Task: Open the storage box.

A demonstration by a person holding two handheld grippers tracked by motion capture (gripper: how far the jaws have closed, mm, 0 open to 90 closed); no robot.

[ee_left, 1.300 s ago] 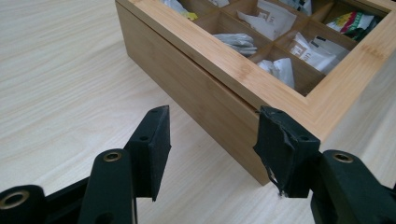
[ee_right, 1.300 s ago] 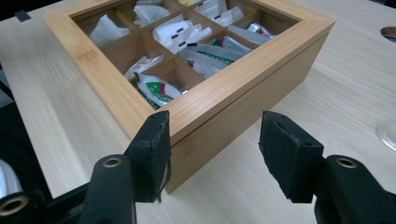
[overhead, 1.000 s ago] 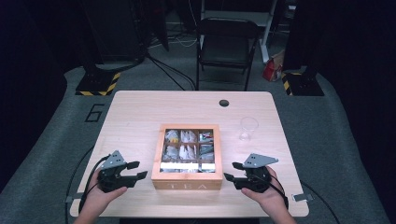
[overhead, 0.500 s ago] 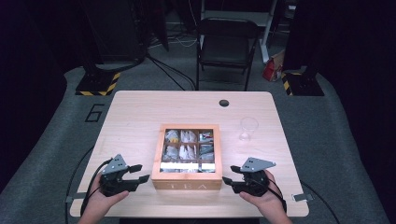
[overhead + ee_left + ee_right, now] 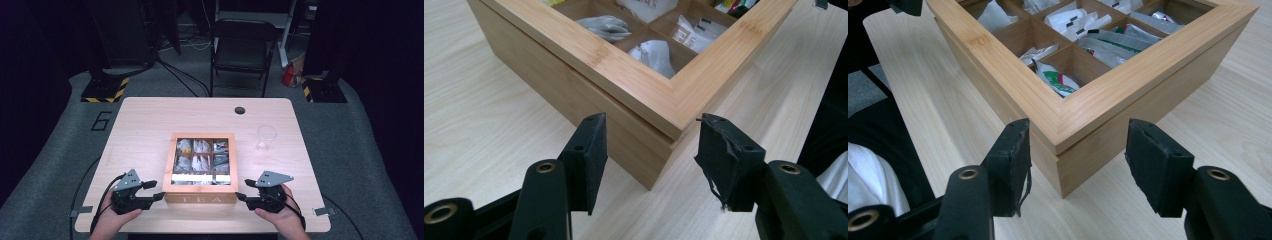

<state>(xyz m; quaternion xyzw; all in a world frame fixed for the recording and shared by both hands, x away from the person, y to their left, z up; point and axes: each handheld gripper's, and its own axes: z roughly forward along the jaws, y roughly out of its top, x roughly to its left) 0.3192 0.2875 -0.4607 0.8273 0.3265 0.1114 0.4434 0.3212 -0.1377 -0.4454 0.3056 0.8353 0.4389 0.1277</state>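
While both hands rest on the near edge of the wooden table (image 5: 150, 125), the wooden tea box (image 5: 202, 167) sits at the middle of the tabletop, slightly toward six o'clock, with the letters TEA on its front wall. Its framed lid is down, and through the window the compartments show paper tea packets (image 5: 1075, 22) in white, green and red wrappers.

At about eight o'clock from the box, the left gripper (image 5: 156, 192) points at the box's near left corner. Seen from the left gripper view, its two black jaws stand apart with the corner of the box (image 5: 664, 145) between them, and neither pad presses on the wood.

At about four o'clock from the box, the right gripper (image 5: 242, 197) points at the near right corner. From the right gripper view, its jaws also stand apart, the corner between them, and the pads are clear of the wood.

A clear drinking glass (image 5: 266, 137) stands upright at two o'clock from the box, well apart from it. A black folding chair (image 5: 242, 47) stands beyond the table at twelve o'clock.
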